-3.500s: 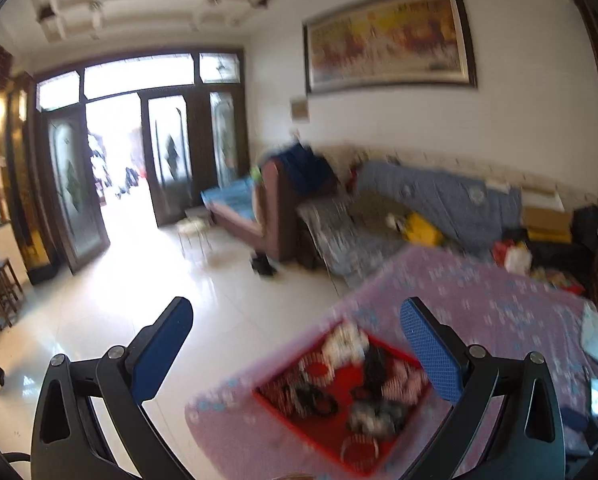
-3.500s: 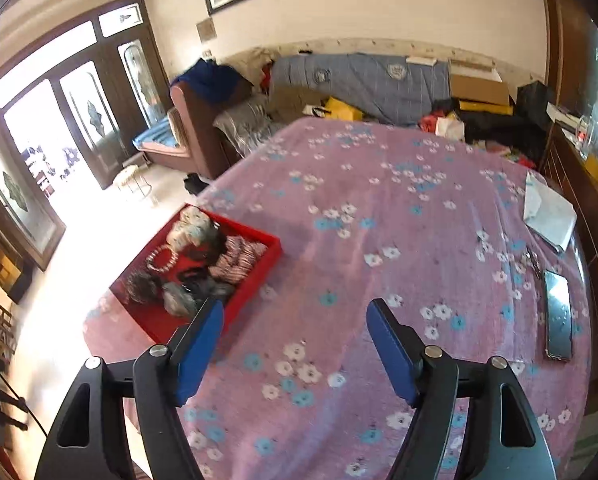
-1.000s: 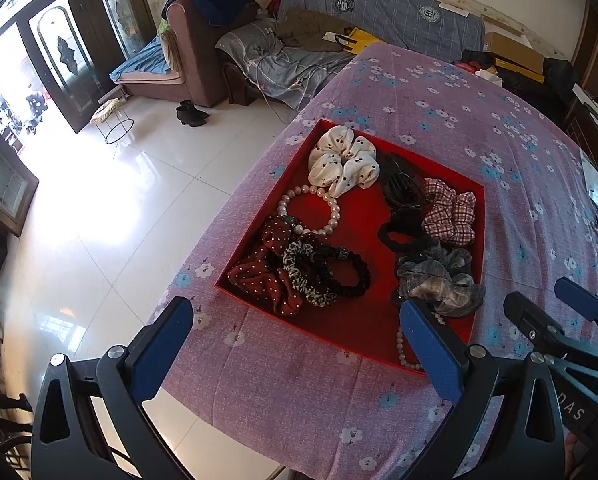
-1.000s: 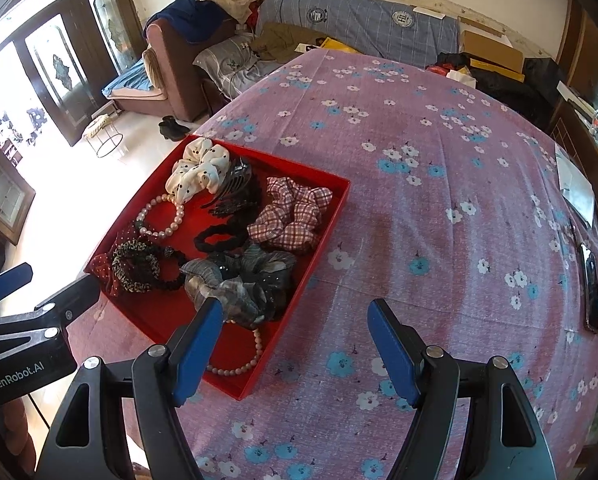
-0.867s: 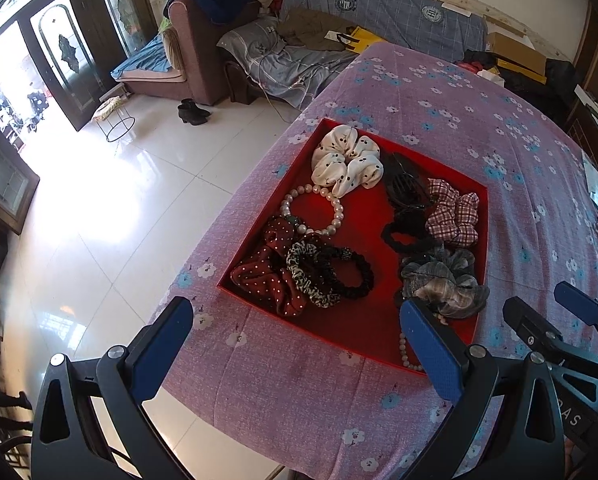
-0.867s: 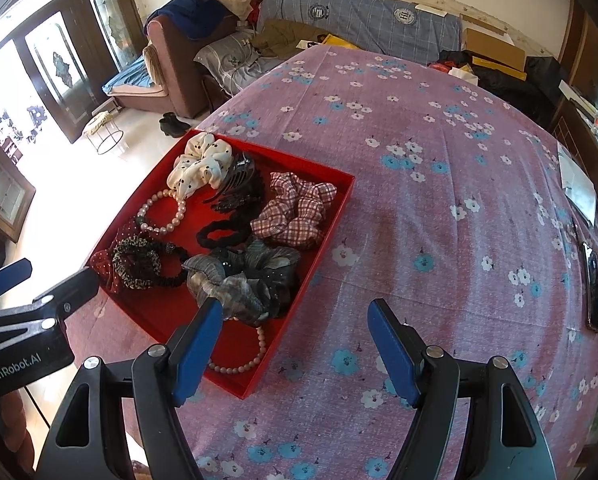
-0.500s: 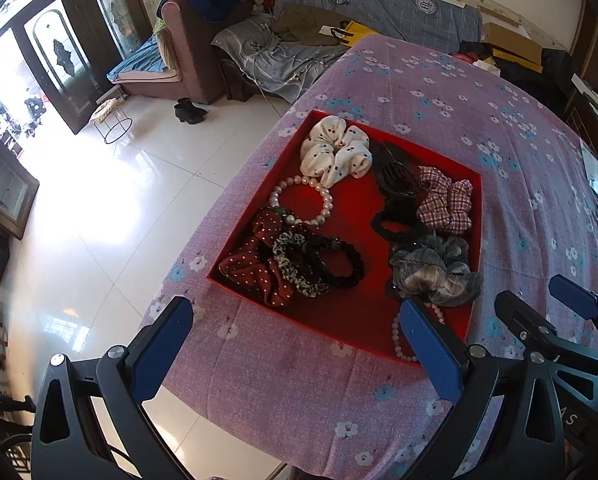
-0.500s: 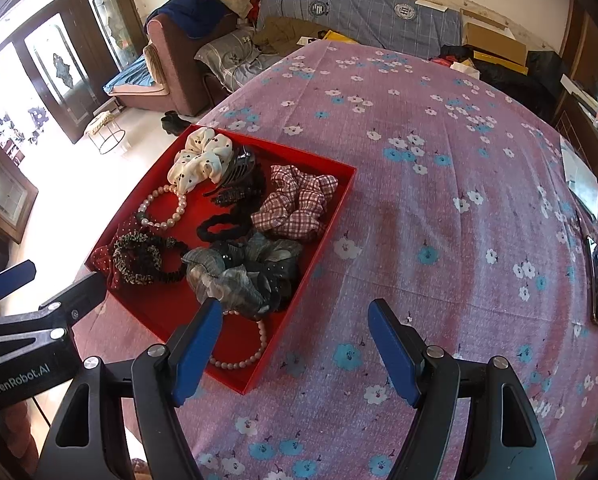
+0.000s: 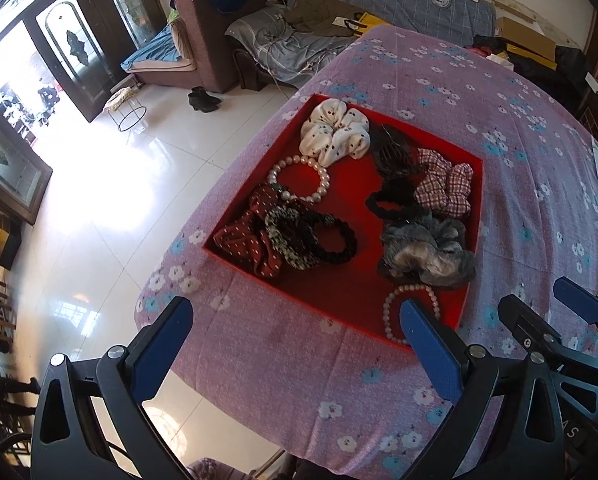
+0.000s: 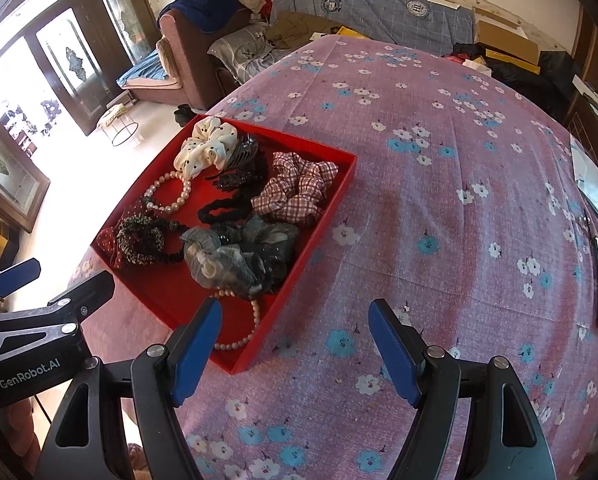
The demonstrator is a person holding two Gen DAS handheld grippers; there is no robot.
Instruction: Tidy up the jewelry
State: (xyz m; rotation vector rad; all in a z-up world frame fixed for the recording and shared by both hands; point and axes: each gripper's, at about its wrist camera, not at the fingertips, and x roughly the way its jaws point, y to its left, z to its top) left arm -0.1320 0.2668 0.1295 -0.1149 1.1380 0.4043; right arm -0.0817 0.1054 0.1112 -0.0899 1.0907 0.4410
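Jewelry and fabric scrunchies fill the shallow red square tray (image 10: 323,216) on the floral purple-clothed bench (image 10: 439,208). Left hand-held gripper (image 9: 295,340) and right hand-held gripper (image 10: 295,340) both hover with jaws wide, empty.

Left wrist view: looks steeply down along the wide-spread fingers of the left gripper (image 9: 295,338), from above the near table edge, toward the red tray (image 9: 473,216) ahead. Right wrist view: looks down likewise past the right gripper (image 10: 295,344), with the red tray (image 10: 341,184) ahead-left. Both views share the tray, the floral tablecloth (image 10: 439,200), the sofa (image 10: 379,12) beyond, and each other's gripper at the frame edge.
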